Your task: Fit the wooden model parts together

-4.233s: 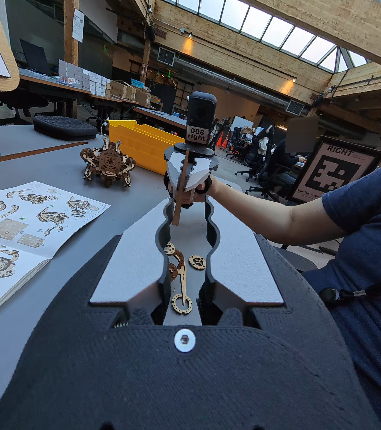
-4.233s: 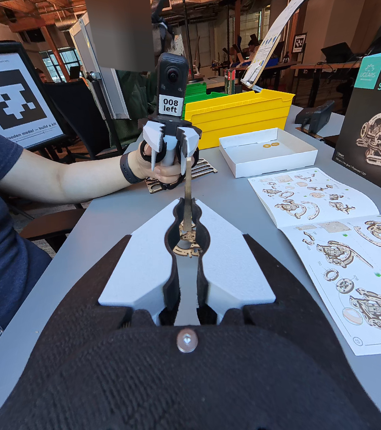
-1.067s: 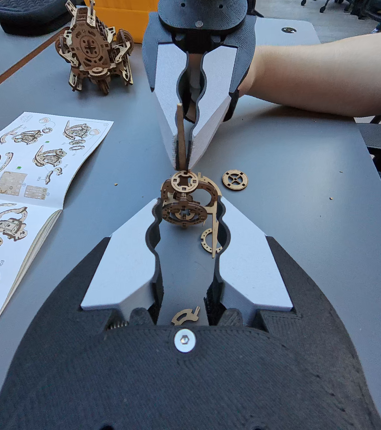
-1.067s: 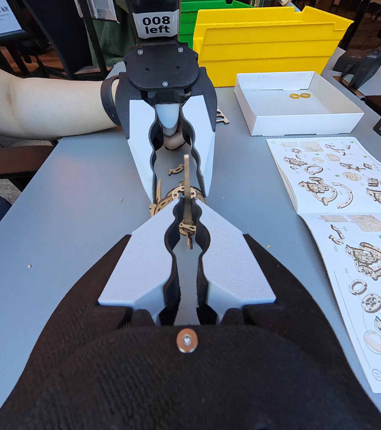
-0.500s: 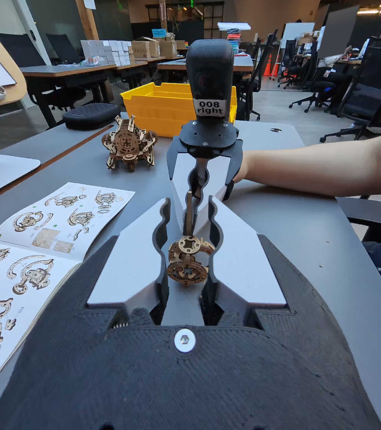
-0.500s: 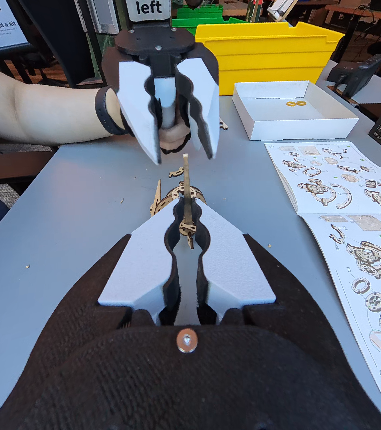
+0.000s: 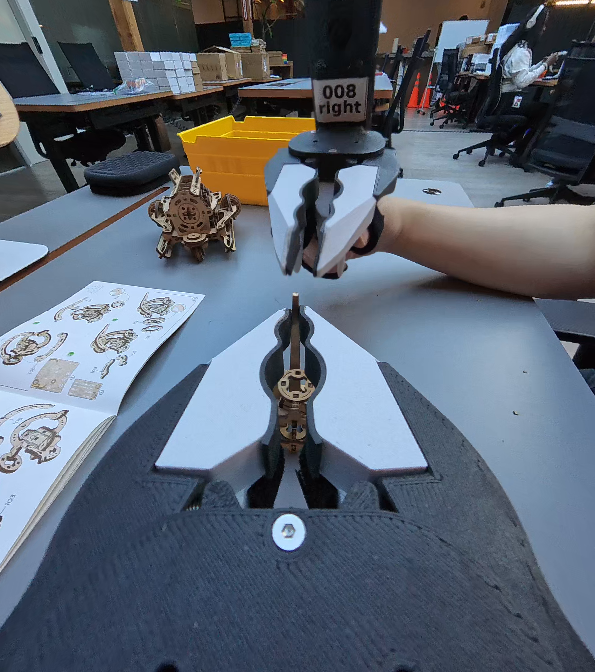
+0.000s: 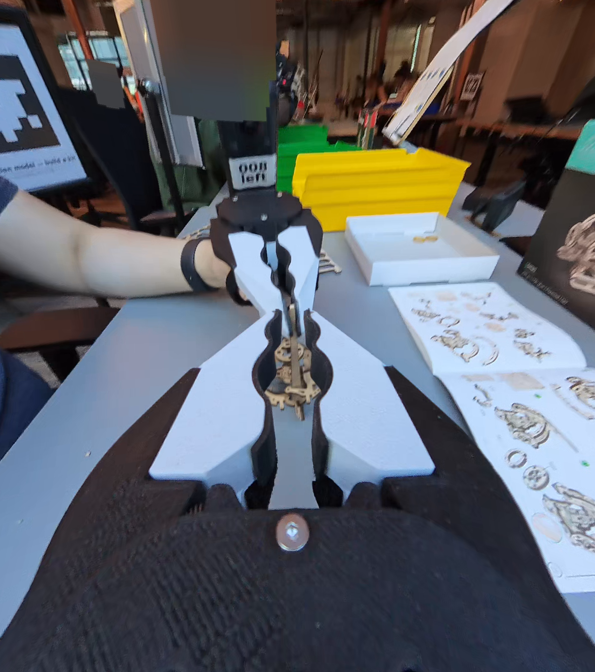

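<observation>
- Left gripper (image 7: 294, 312) is clamped tight on the wooden strip (image 7: 295, 327). The little gear assembly (image 7: 293, 400) sits on that strip, back in the hollow between its fingers, and the bare end of the strip pokes out toward 12 o'clock.
- Right gripper (image 7: 303, 271) hangs just past that bare end, apart from it in the left wrist view. There's a thin slit between its jaws and nothing in it that I can see.
- The right wrist view is blurry and shows the wood between the right gripper's own fingers, so honestly I can't tell if it's gripping or not.
- My read on the step: the strip and gears look mated, and it's mid hand-over or re-grip.
- Next move probably needs the right jaws lined up square on the strip's free end. Go gentle too, thin ply like that looks snappy.
- Around it in the left wrist view there's an instruction booklet (image 7: 70, 345) at 9 o'clock, a finished wooden model (image 7: 190, 218) at 11 and a yellow bin (image 7: 238, 152) behind it.
- In the right wrist view there's a white tray (image 8: 419, 254) at 1 o'clock and the kit box (image 8: 587, 247) at 2.
- Nothing sits between the grippers. The grey table (image 7: 434, 345) under them looks bare.
</observation>
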A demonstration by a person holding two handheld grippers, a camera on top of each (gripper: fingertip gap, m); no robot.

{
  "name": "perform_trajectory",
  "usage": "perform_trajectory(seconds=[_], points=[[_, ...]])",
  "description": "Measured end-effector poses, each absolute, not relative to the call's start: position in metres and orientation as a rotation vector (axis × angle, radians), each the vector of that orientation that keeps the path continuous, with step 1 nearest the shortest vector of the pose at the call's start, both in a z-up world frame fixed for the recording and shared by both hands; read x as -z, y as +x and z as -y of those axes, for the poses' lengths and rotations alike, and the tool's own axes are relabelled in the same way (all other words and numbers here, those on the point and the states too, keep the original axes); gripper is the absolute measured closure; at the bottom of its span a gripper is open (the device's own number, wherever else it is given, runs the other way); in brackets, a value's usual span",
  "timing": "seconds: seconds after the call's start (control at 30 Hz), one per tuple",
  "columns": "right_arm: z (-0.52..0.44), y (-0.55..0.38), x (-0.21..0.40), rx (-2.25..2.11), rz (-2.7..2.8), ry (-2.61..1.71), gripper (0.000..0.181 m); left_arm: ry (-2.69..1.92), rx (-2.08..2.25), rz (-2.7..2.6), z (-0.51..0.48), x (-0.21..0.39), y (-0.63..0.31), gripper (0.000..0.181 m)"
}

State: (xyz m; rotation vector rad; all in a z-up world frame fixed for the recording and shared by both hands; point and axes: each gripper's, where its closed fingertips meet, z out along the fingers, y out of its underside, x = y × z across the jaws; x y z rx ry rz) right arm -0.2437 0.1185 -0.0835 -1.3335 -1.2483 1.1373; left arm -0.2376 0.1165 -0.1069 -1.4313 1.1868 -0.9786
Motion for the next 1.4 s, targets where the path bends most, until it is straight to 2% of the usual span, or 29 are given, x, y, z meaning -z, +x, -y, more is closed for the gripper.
perform_trajectory(seconds=[0.2, 0.3, 0.8, 0.93, 1.03, 1.17, 1.3, 1.33, 1.4], points=[[-0.119, -0.257, 0.084, -1.125, 1.249, -1.345, 0.17, -1.425, 0.974, -1.189, -0.116, 0.107, -0.235, 0.179], [-0.117, -0.259, 0.089, -1.145, 1.273, -1.365, 0.181, -1.421, 0.96, -1.195, -0.115, 0.108, -0.233, 0.179], [-0.116, -0.259, 0.089, -1.193, 1.272, -1.344, 0.181, -1.428, 0.975, -1.182, -0.114, 0.108, -0.236, 0.179], [-0.12, -0.258, 0.089, -1.228, 1.23, -1.35, 0.181, -1.46, 1.001, -1.189, -0.114, 0.112, -0.237, 0.171], [-0.12, -0.257, 0.089, -1.221, 1.235, -1.346, 0.181, -1.464, 0.976, -1.19, -0.117, 0.113, -0.236, 0.178], [-0.118, -0.258, 0.089, -1.224, 1.233, -1.343, 0.181, -1.452, 0.949, -1.211, -0.116, 0.113, -0.237, 0.179], [-0.117, -0.26, 0.089, -1.242, 1.234, -1.339, 0.181, -1.441, 0.903, -1.211, -0.119, 0.114, -0.236, 0.168], [-0.117, -0.26, 0.089, -1.241, 1.237, -1.336, 0.181, -1.445, 0.918, -1.238, -0.116, 0.116, -0.235, 0.178], [-0.117, -0.261, 0.089, -1.227, 1.236, -1.337, 0.181, -1.447, 0.91, -1.249, -0.116, 0.116, -0.235, 0.179]])
